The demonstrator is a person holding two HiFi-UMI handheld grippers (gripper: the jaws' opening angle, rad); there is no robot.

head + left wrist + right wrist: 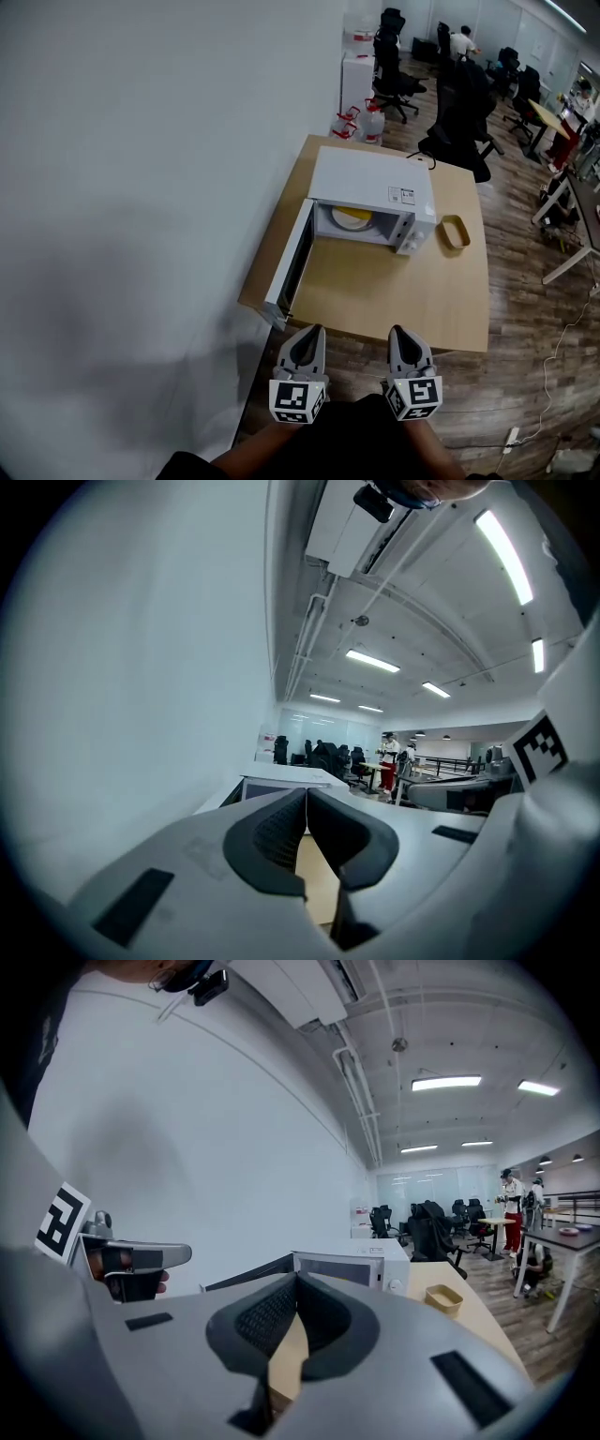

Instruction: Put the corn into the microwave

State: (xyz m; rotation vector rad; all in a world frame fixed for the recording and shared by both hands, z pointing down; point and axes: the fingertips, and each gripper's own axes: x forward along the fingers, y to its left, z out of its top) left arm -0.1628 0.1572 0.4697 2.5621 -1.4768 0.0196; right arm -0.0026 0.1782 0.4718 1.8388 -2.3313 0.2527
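Both claws are off the near edge of the surface (394,291), well apart from the microwave (370,183).
- **Left claw** (302,345): pressed together, nothing in it.
- **Right claw** (405,342): likewise pressed together and empty.
- **Corn** (352,217): yellow, lying inside the microwave, on the turntable as far as I can tell.
- **Door** (289,267): wide open, reaching past the surface's edge by the wall.
- **Risk:** a hard shove on the door could slam it or skid the microwave. That might nudge the tray (454,246) beside it.

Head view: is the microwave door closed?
No, the microwave has its door swung open to the left, and a yellow item shows inside.
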